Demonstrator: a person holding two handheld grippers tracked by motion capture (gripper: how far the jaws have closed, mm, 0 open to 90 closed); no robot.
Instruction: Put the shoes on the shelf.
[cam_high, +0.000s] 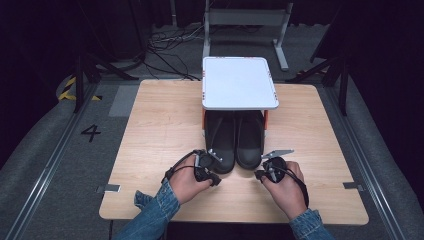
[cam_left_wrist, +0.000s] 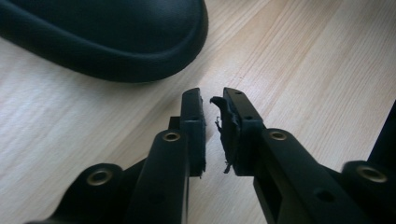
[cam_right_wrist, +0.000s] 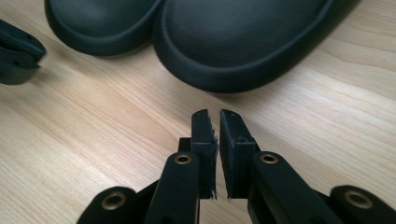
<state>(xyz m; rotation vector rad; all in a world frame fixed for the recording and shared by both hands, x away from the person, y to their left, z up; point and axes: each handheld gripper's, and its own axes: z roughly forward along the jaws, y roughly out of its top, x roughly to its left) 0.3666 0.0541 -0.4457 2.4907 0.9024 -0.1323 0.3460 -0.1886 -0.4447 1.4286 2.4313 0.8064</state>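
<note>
Pale wood grain runs across the bench (cam_high: 150, 130), and a person's two hands come in from the near edge, denim cuffs showing. The left hand (cam_high: 186, 183) holds the left gripper (cam_high: 214, 161) low over the wood, its tip just at the toe of the left shoe (cam_high: 221, 142). In the left gripper view its black fingers (cam_left_wrist: 194, 126) stand almost together with only a thin slit between them, nothing held, the pad on one of them frayed, and the rounded toe sits just ahead and to the side. Both black shoes lie side by side, heels tucked under a small white-topped stand (cam_high: 239, 82) with orange-marked legs, toes pointing toward the person. The right shoe (cam_high: 249, 142) touches its mate along the inner edge. The right hand (cam_high: 286, 187) holds the right gripper (cam_high: 261, 175) near that shoe's toe, apart from it; in the right gripper view its fingers (cam_right_wrist: 204, 133) are likewise nearly closed on nothing, hovering over bare wood
</note>
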